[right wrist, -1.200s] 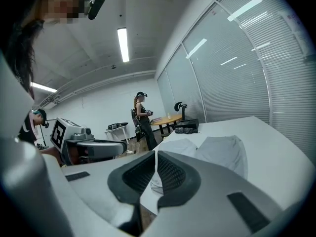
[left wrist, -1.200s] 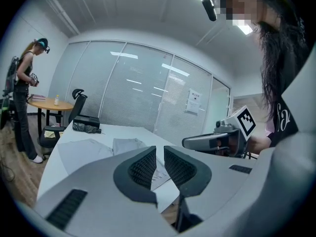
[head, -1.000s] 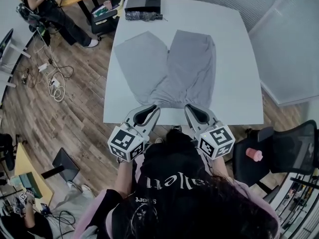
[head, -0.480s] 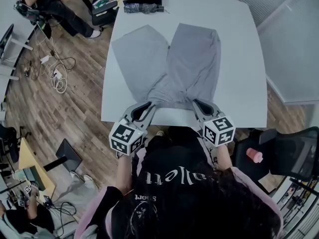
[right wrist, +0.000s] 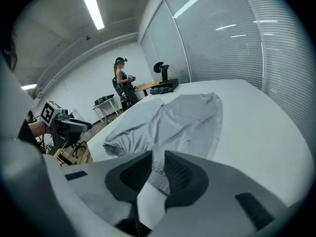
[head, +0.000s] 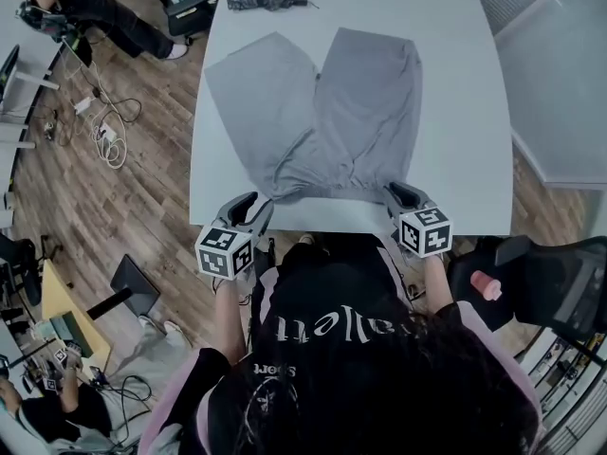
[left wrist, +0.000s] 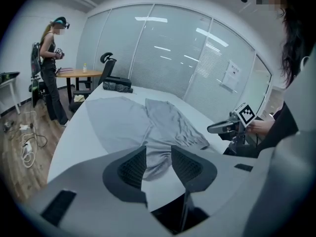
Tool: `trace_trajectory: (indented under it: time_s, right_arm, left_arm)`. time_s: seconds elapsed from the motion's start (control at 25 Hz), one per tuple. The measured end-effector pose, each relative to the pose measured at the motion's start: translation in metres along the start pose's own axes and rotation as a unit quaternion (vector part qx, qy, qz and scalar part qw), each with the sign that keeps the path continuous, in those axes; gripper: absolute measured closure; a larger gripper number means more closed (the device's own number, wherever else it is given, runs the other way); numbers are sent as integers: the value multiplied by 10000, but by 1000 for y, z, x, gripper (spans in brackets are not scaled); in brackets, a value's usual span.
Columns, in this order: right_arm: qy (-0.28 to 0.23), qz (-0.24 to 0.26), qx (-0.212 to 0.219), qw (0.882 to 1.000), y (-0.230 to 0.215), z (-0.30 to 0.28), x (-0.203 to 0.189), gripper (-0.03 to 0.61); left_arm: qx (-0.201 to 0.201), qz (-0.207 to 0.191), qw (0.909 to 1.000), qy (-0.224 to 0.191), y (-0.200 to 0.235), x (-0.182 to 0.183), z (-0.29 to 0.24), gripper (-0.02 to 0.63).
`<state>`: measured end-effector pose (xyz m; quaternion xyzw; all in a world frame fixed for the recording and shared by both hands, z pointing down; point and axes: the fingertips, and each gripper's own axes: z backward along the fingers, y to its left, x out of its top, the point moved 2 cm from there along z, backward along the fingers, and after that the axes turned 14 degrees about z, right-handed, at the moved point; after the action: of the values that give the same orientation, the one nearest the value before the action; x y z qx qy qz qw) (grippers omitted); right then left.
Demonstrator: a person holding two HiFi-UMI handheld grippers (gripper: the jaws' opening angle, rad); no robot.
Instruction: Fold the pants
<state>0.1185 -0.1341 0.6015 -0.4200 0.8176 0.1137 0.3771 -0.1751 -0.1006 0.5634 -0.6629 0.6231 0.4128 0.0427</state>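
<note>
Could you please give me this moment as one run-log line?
pants spread on table | left gripper: jaws just opening, nothing between | right gripper: jaws just opening, waistband edge in gap, ungripped

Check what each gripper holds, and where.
Nothing: left gripper and right gripper jaws have just been opening by the pants waistband corners, not clamping it.

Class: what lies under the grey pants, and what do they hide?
The grey pants lie spread on a white table, its bare top showing beside them. The tabletop directly beneath the fabric is covered, so anything there cannot be seen.
</note>
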Motion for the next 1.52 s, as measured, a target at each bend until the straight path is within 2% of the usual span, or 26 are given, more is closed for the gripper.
trace_trajectory:
  time_s: [0.08, 0.28, 0.48, 0.6, 0.72, 0.84, 1.0, 1.16, 1.36, 1.52]
  right_arm:
    - [148, -158, -37, 9998, -8, -2, -13, 467]
    - [532, -562, -165, 9969, -24, -6, -46, 422]
    - [804, -950, -365, 9916, -35, -9, -72, 381]
    - [902, -1020, -291, 9903, -33, -13, -81, 379]
    - [971, -1043, -341, 9892, -33, -15, -86, 379]
    - [980, -1063, -427, 9886, -35, -15, -87, 384]
    - [948, -1122, -487, 9880, -36, -15, -87, 447]
    - [879, -1076, -463, 9892, -34, -15, -80, 478]
    - [504, -1185, -288, 9913, -28, -6, -57, 525]
    - [216, -1197, -156, 9924, -27, 4, -36, 528]
  left_arm:
    - [73, 86, 9997, 221, 8, -9, -9, 438]
    - [244, 260, 9953, 898, 26, -33, -36, 393]
    - [589, 447, 9907, 1145, 39, -47, -54, 379]
    - [709, 590, 9880, 1237, 42, -56, -62, 368]
    - [736, 654, 9872, 1255, 37, -60, -71, 368]
    - [829, 531, 9875, 1234, 33, -60, -79, 368]
    - [925, 323, 9871, 1266, 32, -61, -83, 371]
    - [987, 253, 9871, 1239, 32, -60, -82, 412]
    - [942, 180, 9884, 1175, 29, -55, -72, 453]
    - [745, 127, 9933, 872, 20, -40, -61, 482]
